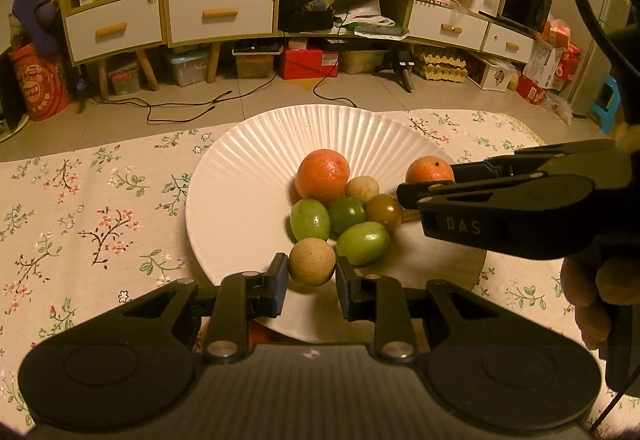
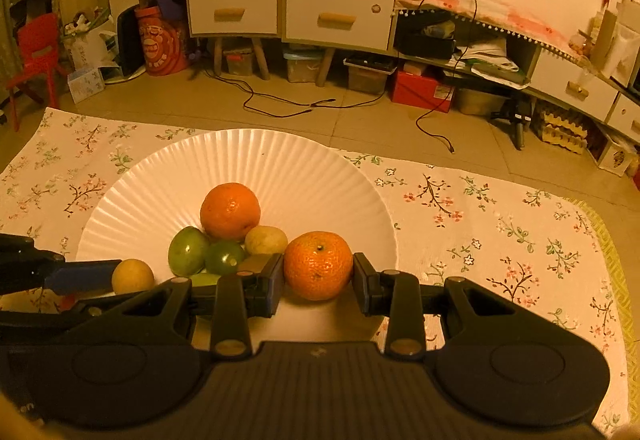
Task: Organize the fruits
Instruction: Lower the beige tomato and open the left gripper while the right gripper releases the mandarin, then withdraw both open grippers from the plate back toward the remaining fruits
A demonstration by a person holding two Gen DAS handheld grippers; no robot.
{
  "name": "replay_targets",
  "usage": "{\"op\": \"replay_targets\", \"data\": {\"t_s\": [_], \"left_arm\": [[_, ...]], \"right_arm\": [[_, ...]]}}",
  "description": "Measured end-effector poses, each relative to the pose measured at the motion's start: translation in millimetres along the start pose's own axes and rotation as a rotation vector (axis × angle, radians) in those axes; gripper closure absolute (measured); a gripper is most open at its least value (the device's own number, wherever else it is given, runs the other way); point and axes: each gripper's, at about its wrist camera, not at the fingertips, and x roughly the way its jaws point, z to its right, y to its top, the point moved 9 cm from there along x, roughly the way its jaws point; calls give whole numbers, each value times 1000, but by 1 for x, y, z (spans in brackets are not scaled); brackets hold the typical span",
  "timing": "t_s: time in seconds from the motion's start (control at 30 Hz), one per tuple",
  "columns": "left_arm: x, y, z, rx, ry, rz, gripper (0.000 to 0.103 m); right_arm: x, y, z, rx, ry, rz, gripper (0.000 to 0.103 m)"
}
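Note:
A white ribbed plate point(image 1: 240, 176) point(image 2: 280, 168) holds a pile of fruit: an orange tangerine point(image 1: 322, 176) point(image 2: 230, 211), green plums point(image 1: 310, 220) point(image 2: 188, 251), a brown plum point(image 1: 384, 212) and a tan round fruit point(image 1: 362, 189) point(image 2: 266, 240). My left gripper point(image 1: 311, 282) is shut on a small tan round fruit point(image 1: 312, 262) point(image 2: 133, 276) just above the plate's near side. My right gripper point(image 2: 318, 276) point(image 1: 430, 186) is shut on a second tangerine point(image 2: 318, 266) point(image 1: 430, 169) at the plate's right side.
The plate sits on a floral tablecloth point(image 1: 80, 224) point(image 2: 500, 240) over a low table. Beyond the table's far edge lie a tiled floor with cables point(image 1: 180, 108), cabinets with drawers point(image 1: 220, 16) and storage boxes.

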Motion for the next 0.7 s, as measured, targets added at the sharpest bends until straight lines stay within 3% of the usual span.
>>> {"op": "replay_targets", "data": {"t_s": [0.33, 0.53, 0.7], "left_arm": [[-9, 1, -2, -13, -28, 5, 80], [-22, -2, -1, 1, -36, 7, 69], [-36, -6, 0, 17, -42, 22, 50]], "right_arm": [[-11, 0, -5, 11, 18, 7, 66], [-29, 4, -11, 11, 34, 38, 57], [-41, 4, -16, 17, 38, 51, 50]]}}
